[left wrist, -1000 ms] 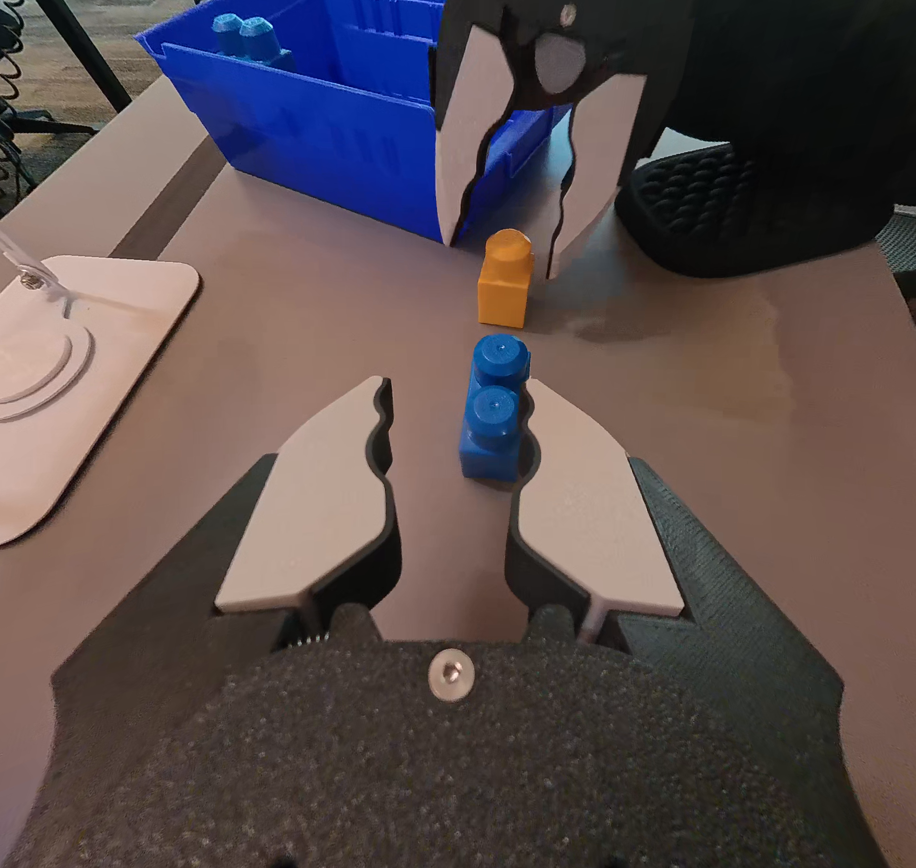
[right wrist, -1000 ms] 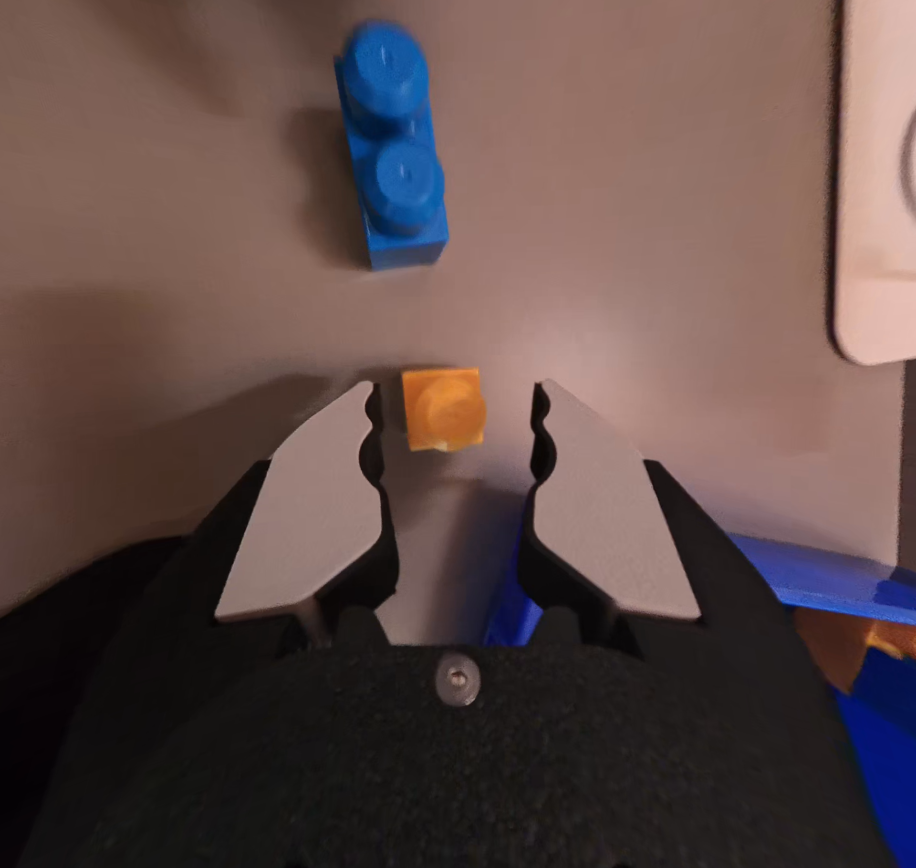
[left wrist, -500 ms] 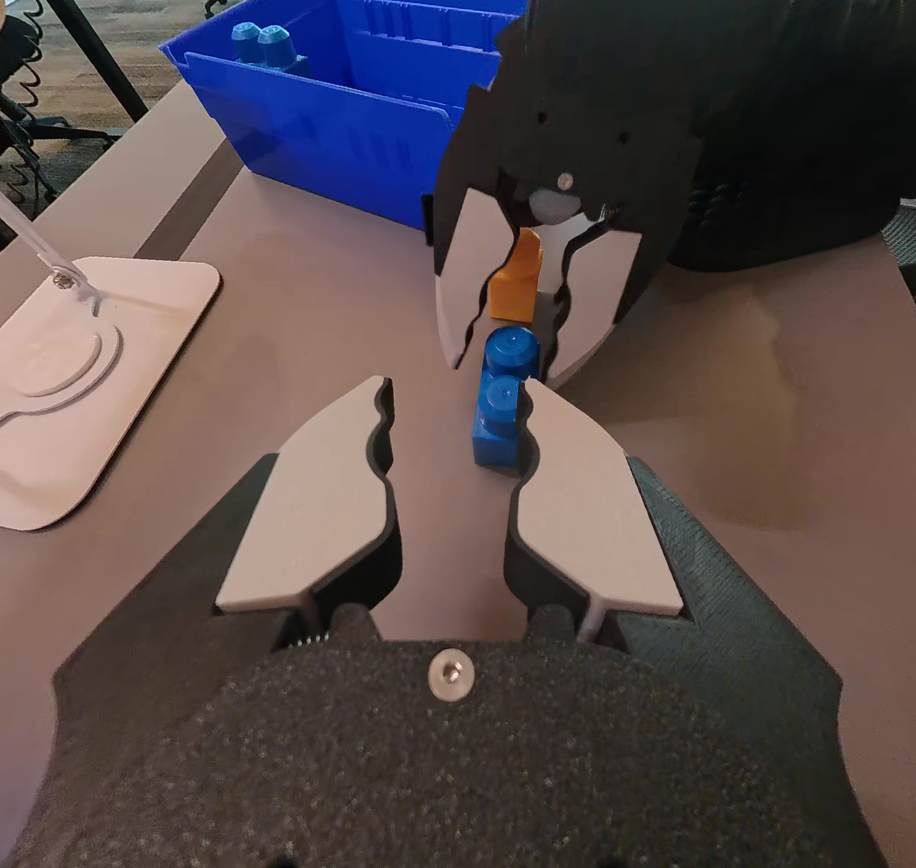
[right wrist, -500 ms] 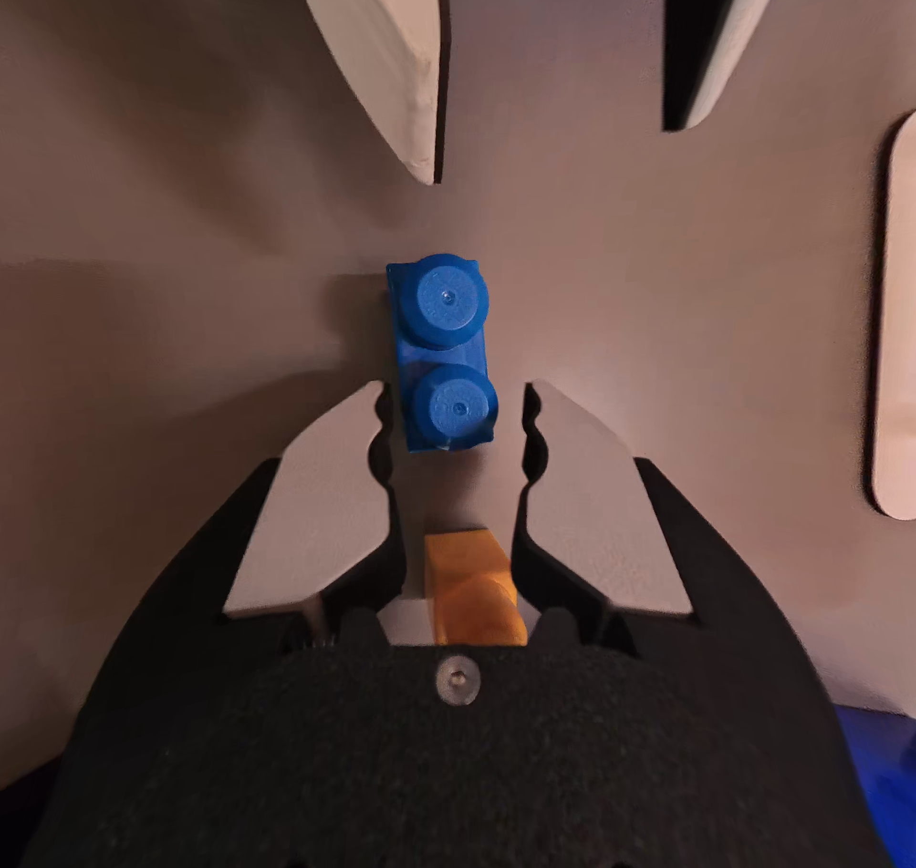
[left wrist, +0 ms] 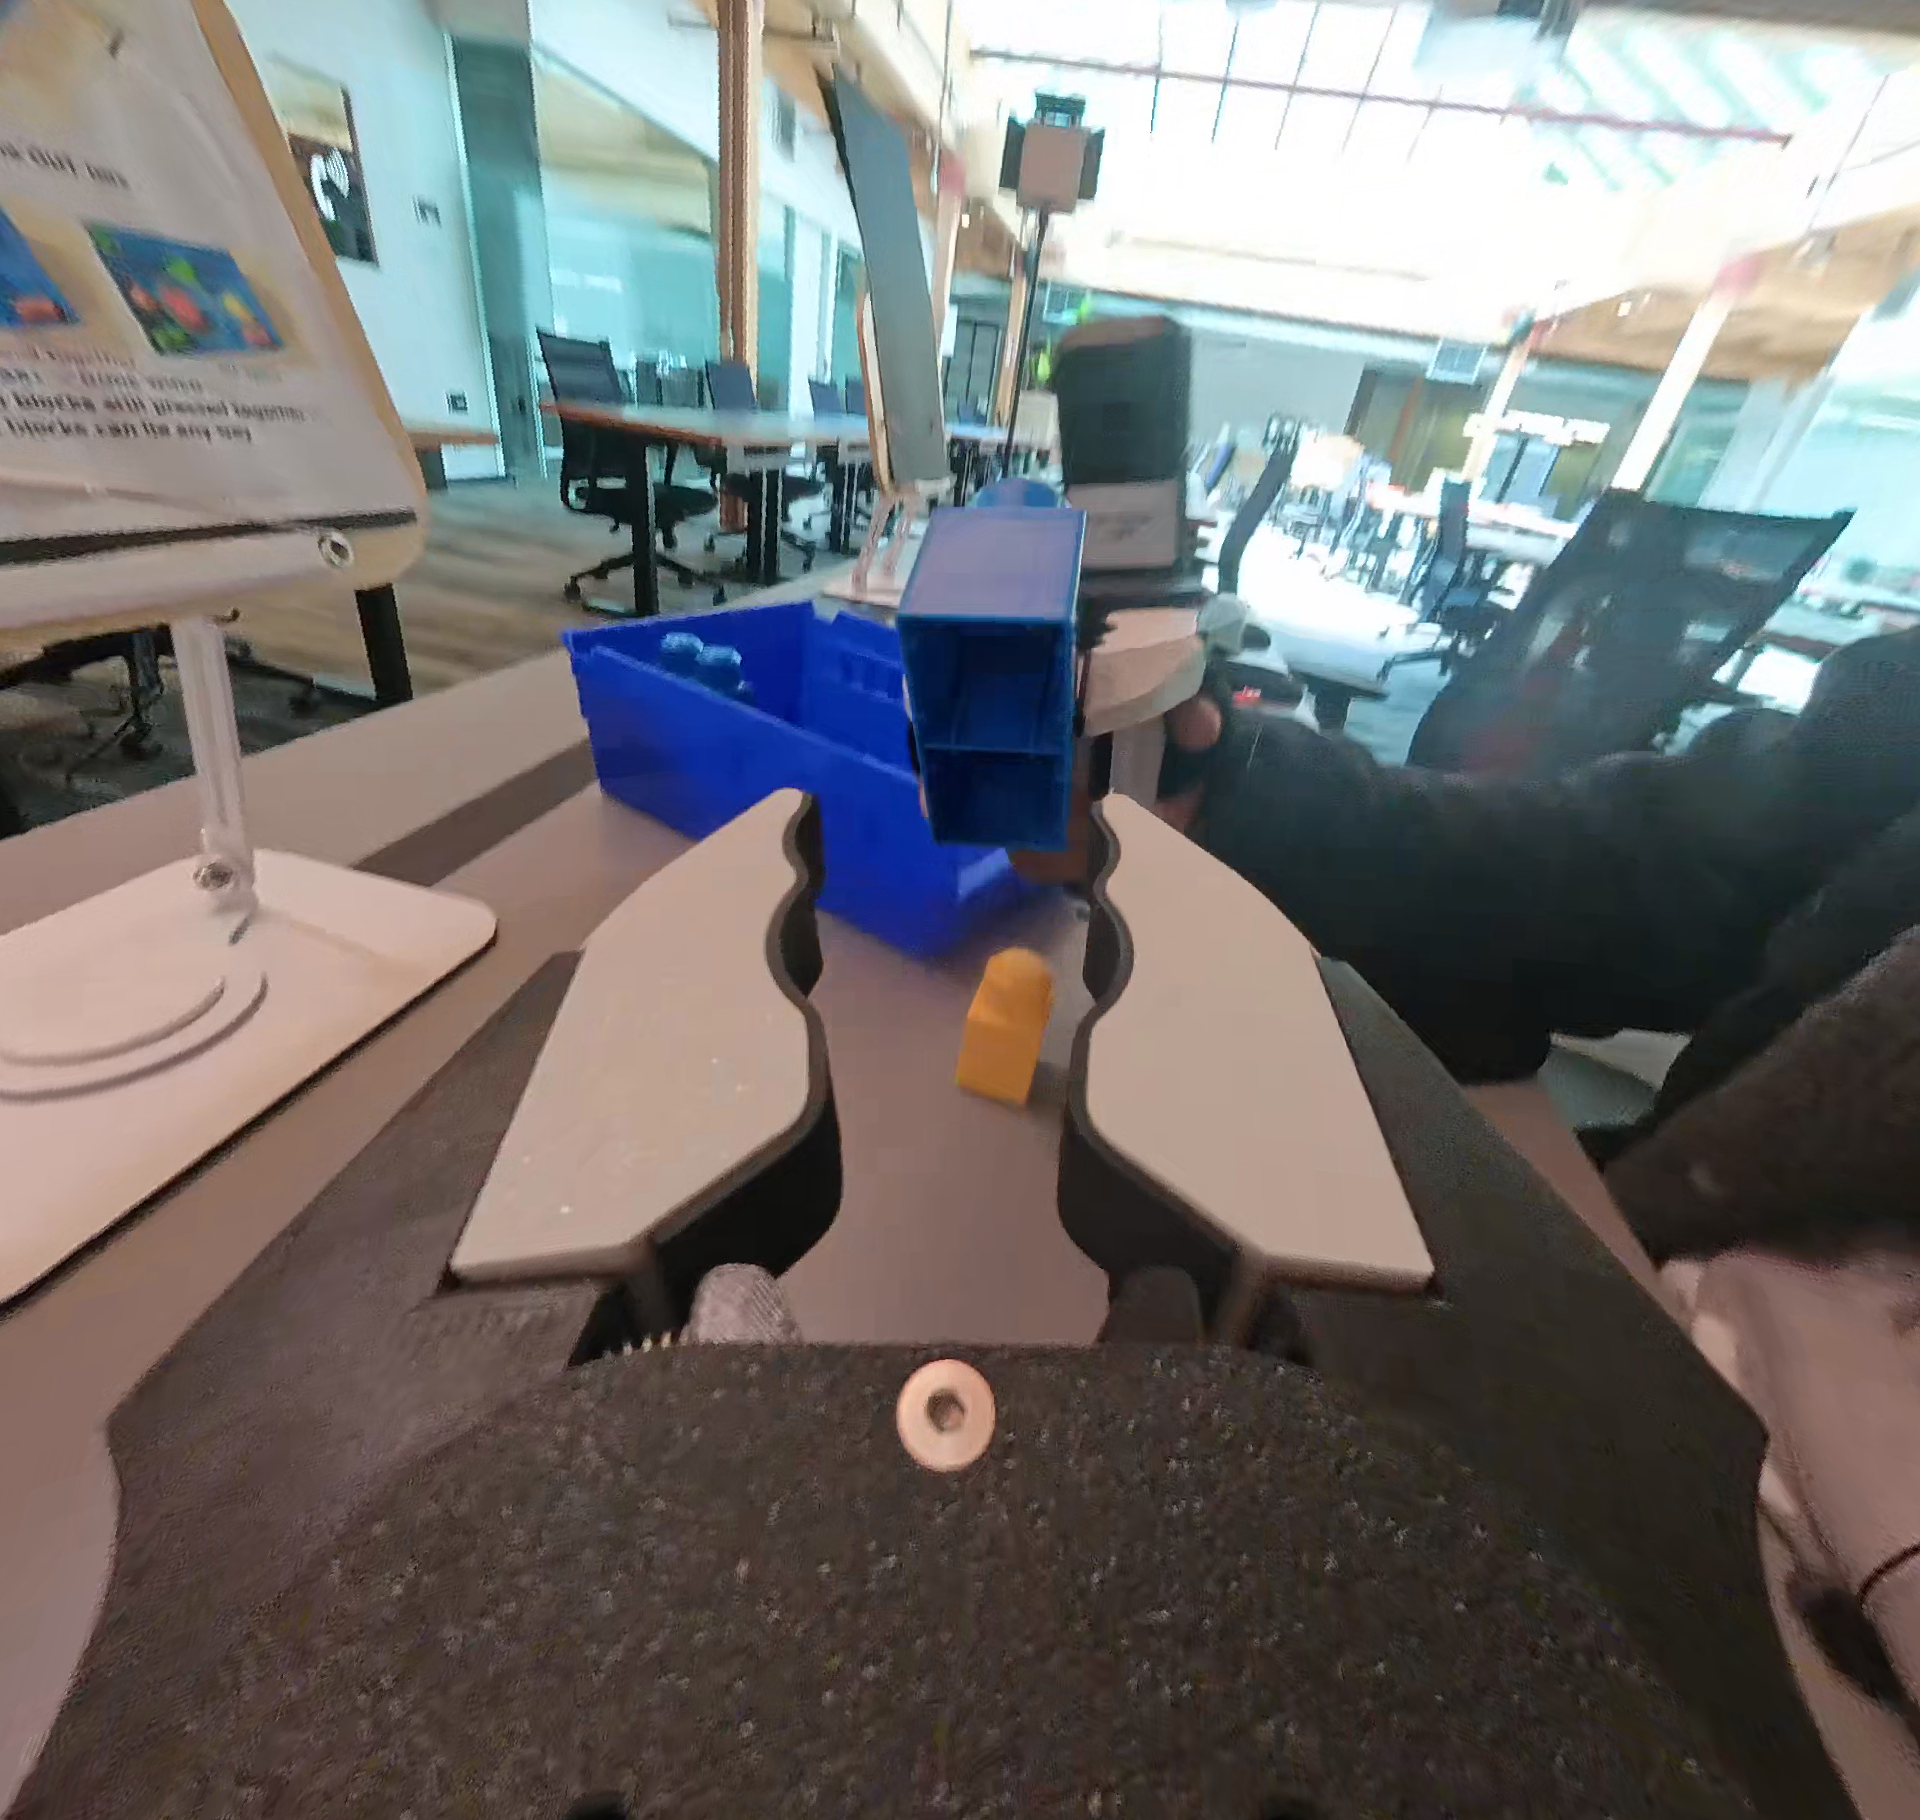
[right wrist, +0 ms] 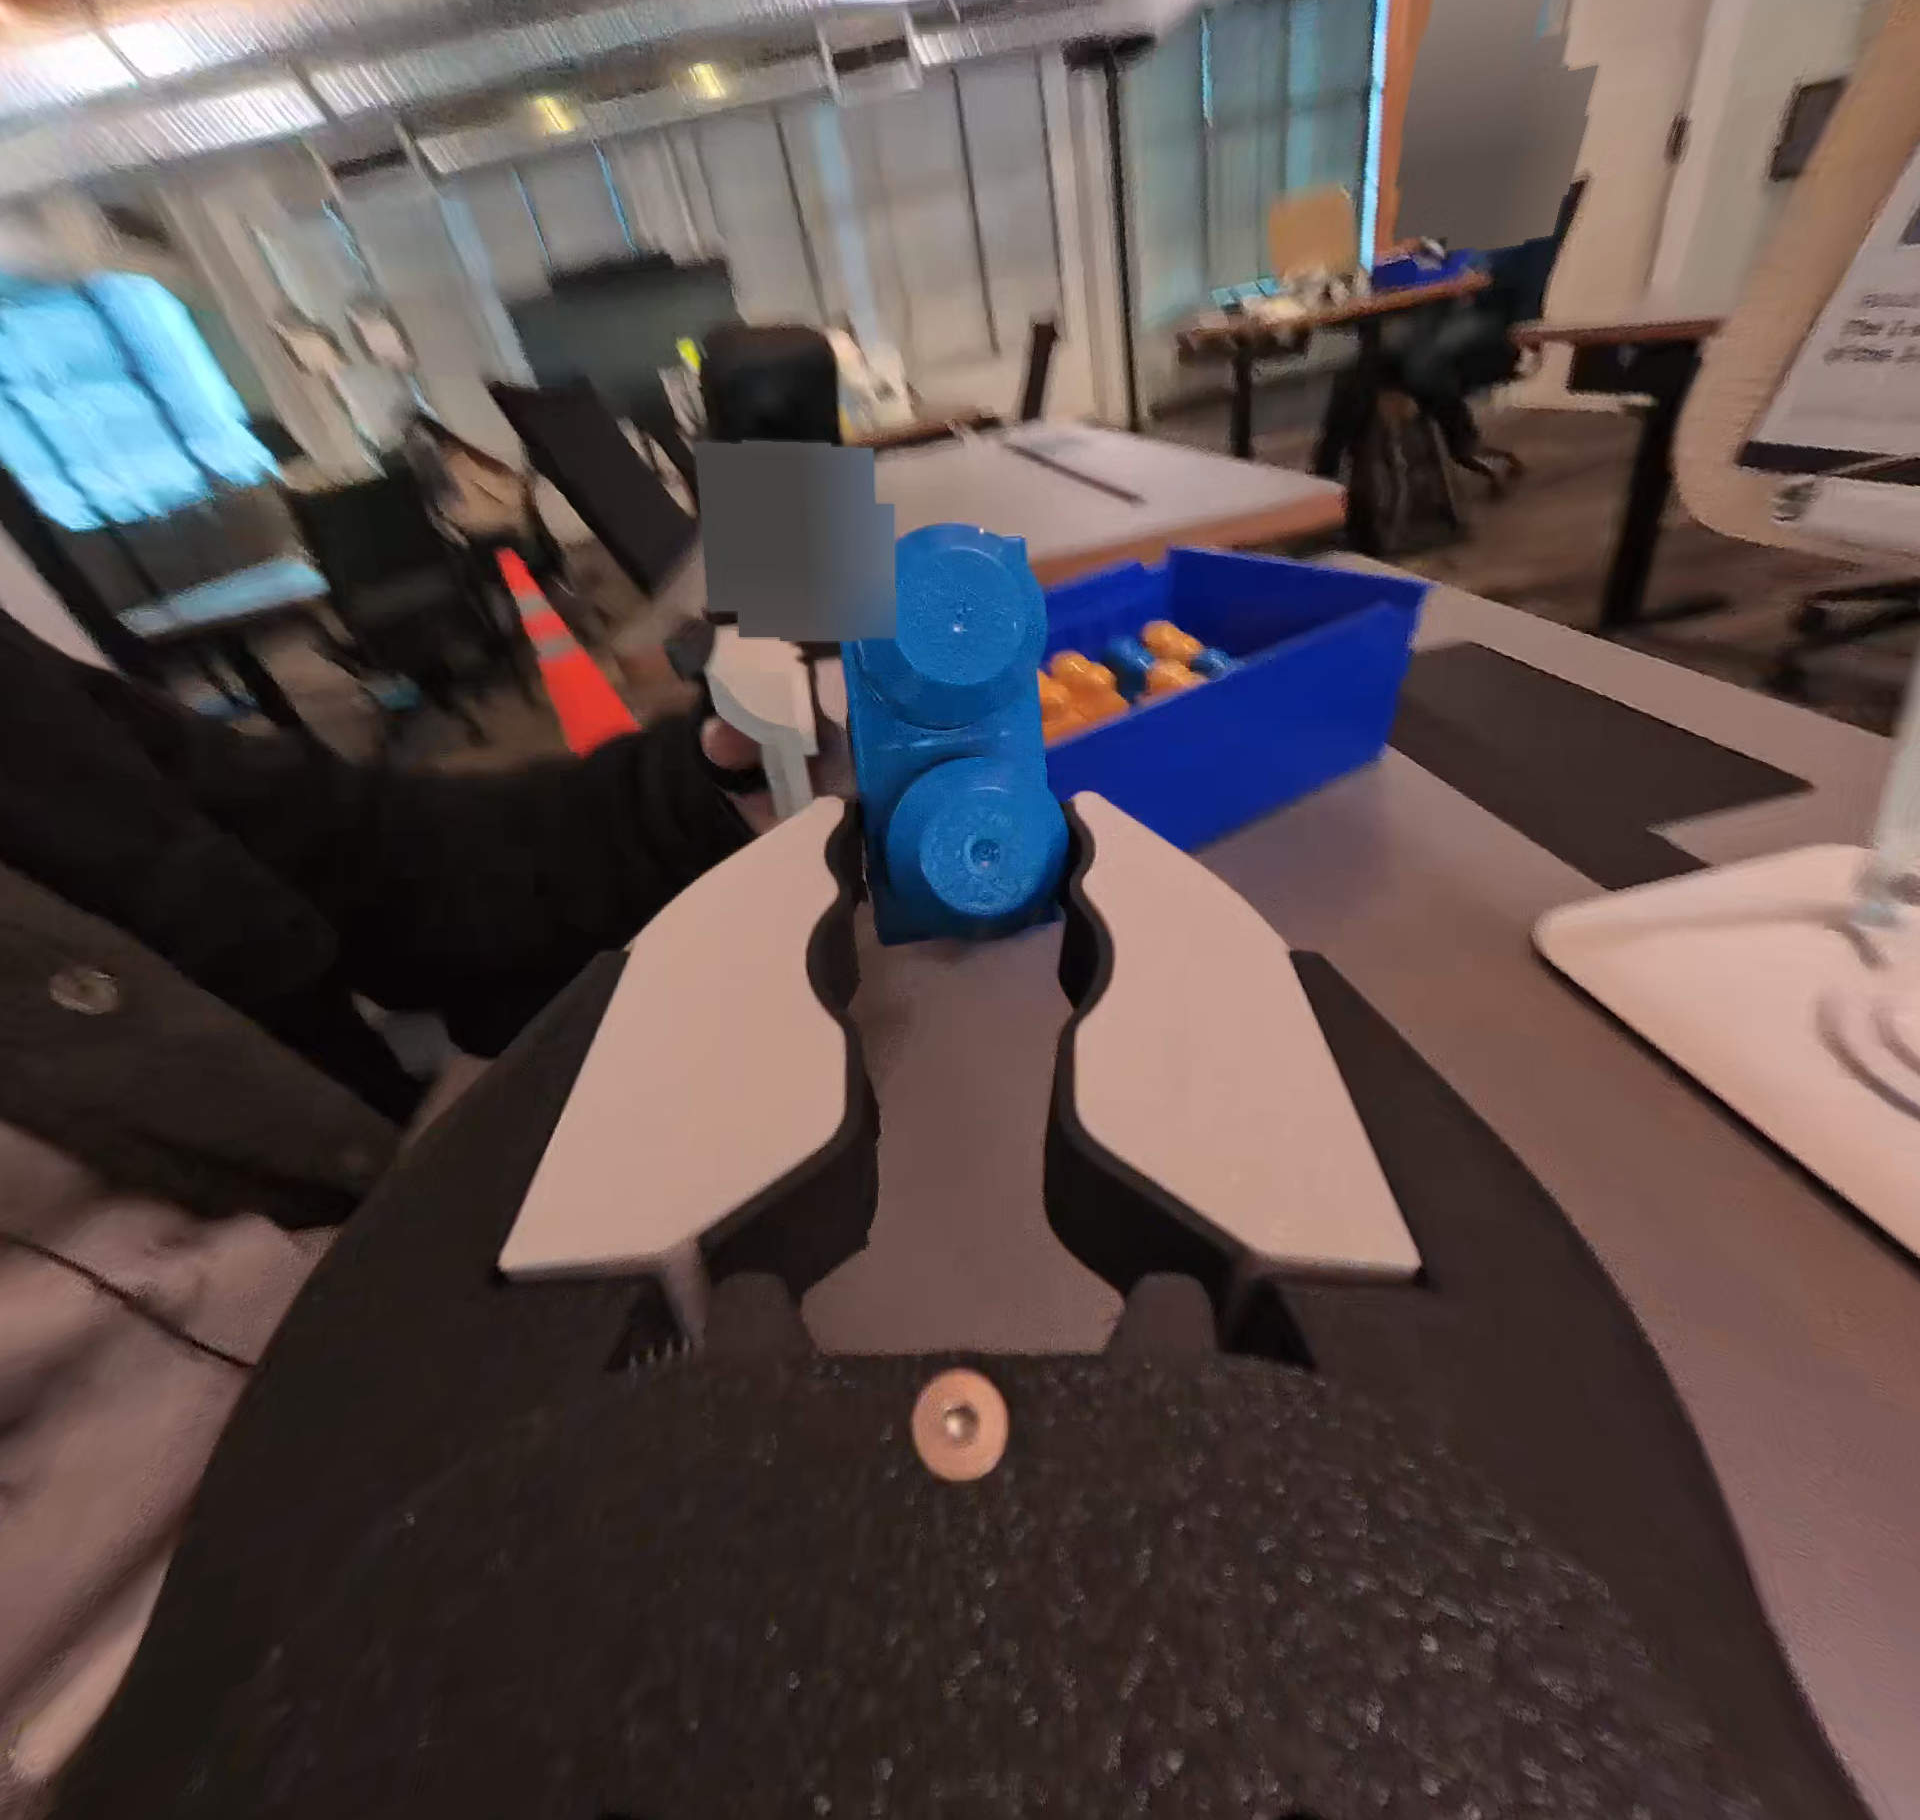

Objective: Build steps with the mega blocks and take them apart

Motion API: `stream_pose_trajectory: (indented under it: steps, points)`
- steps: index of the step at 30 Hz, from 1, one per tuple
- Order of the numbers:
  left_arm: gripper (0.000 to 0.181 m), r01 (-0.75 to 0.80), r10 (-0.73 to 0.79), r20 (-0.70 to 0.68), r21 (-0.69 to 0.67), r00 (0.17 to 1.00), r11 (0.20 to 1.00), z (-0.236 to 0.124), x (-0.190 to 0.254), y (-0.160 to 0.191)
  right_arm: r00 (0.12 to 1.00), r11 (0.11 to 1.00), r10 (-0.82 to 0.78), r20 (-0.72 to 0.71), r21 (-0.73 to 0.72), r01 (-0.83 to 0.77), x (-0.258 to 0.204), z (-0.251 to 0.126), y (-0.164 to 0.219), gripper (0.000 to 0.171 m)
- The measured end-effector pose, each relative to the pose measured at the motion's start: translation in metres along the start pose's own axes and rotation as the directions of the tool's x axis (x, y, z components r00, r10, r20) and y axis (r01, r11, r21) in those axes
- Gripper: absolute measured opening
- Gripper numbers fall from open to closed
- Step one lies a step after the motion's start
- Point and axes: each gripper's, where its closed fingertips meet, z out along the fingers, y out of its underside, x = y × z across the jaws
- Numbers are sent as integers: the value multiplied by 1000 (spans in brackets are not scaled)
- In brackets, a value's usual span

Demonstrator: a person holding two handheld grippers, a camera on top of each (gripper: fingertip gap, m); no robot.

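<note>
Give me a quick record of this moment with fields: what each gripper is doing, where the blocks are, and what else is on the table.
right gripper: shut on blue two-stud block, lifted off the table, studs toward its camera
left gripper: open, empty, low over the table
orange block: upright on the table, between the left fingers in view, untouched
blue bin: holds orange and blue blocks
sign stand: white base at table edge

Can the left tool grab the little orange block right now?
Probably yes. The left tool is open, and the orange block stands on the table between its fingers with nothing in front. The blue block, held by the right tool, hangs higher up, out of the way.
</note>
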Motion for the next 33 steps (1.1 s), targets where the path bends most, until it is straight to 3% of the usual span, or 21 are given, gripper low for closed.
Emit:
stream_pose_trajectory:
  steps: [5,13,17,23,28,33]
  points:
    - [50,5,-3,-39,65,999,998,5,18,-12,989,991,103,110,73,-111,-13,11,1,35]
    - [50,6,-4,-30,38,1000,999,13,20,-3,986,992,109,126,56,-117,-23,28,14,35]
    - [39,1,0,-26,37,1000,999,15,21,0,988,992,106,113,49,-112,-24,34,19,35]
    - [37,44,-42,-36,49,998,998,16,23,-2,986,991,115,124,61,-123,-26,33,18,35]
    - [37,58,-55,-54,56,997,997,15,24,-3,987,994,102,128,29,-106,-27,32,19,36]
    - [37,45,-39,-79,68,996,997,5,20,-7,994,996,58,90,-71,-52,-18,14,15,51]
